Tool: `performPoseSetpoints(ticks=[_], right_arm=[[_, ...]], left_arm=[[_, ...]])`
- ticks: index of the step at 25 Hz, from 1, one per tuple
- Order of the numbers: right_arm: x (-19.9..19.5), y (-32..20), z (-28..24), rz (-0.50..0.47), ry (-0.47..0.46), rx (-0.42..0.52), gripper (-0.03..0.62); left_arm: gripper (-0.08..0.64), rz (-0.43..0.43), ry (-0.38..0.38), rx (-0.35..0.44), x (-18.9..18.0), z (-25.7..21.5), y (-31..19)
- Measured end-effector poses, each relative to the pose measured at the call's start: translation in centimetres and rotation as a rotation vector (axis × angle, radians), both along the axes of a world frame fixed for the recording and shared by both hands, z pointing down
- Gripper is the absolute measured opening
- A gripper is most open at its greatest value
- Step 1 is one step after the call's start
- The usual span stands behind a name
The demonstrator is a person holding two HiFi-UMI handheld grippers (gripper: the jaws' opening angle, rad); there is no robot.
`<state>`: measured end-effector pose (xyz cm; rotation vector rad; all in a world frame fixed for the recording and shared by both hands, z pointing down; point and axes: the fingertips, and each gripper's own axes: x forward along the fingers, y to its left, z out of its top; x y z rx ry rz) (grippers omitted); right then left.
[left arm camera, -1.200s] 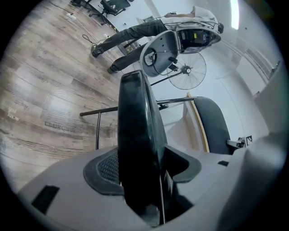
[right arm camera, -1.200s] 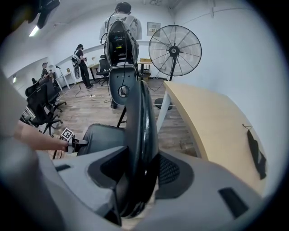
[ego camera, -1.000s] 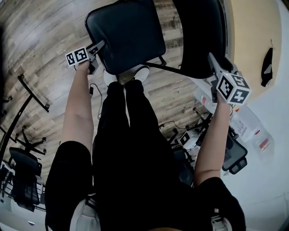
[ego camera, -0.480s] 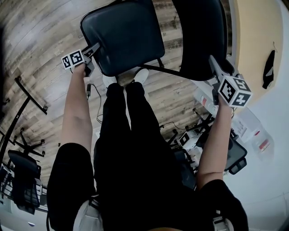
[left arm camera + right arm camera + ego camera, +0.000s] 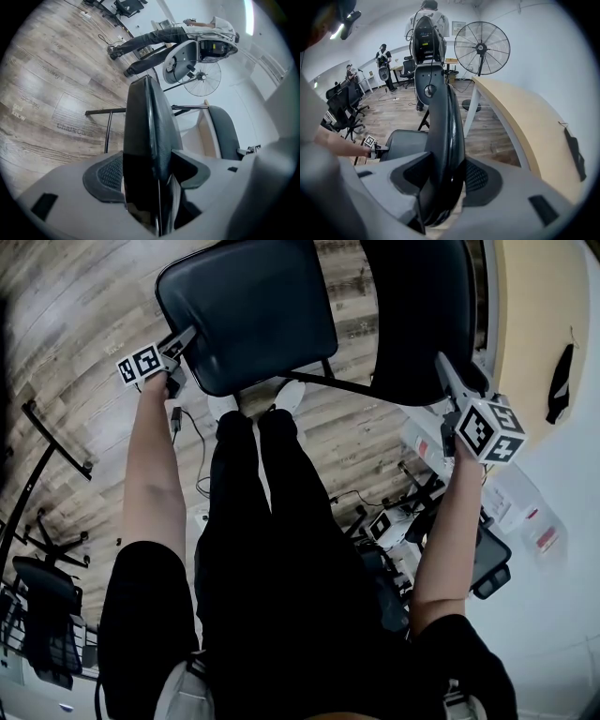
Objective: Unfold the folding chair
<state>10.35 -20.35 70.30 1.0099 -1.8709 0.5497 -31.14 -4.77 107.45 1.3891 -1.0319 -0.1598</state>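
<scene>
**Folding chair: unfold well advanced, not finished**

Head view: the seat [image 5: 248, 310] lies at 11 o'clock, swung clear of the backrest [image 5: 422, 315] at 1 o'clock, with a frame bar [image 5: 361, 388] running between them over the wood floor [image 5: 75, 324].

The left gripper [image 5: 183, 337] has the seat's padded edge between its jaws. The pads bear on it while the jaws are opening.

The right gripper [image 5: 442, 367] is clamped about half open on the backrest's rim.

Judged outstanding: press the seat fully flat, stand the chair on its legs, and release both grips.
</scene>
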Motion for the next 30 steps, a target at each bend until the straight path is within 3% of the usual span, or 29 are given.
performPoseSetpoints(ticks=[6,13,22,30], right_arm=[[0.4,-0.3,-0.4,0.034,-0.025,0.022,0.208],[0.9,0.0,-4.0,0.036,0.056,0.062,0.239],[-1.8,0.8,-12.1,0.015,-0.011,0.146,0.239],[-5.1,5.5,-17.1,-0.034,-0.057,0.152,0.238]], left_arm=[[0.334,-0.011,-0.055,-0.03,-0.6,-0.2,0.3],[0.339,0.005,-0.243,-0.112,-2.3,-3.1,2.2],[0.338,0.071,-0.32,-0.129,-2.3,-11.0,3.6],[0.337,0.114,-0.354,-0.139,-1.4,-19.7,7.5]])
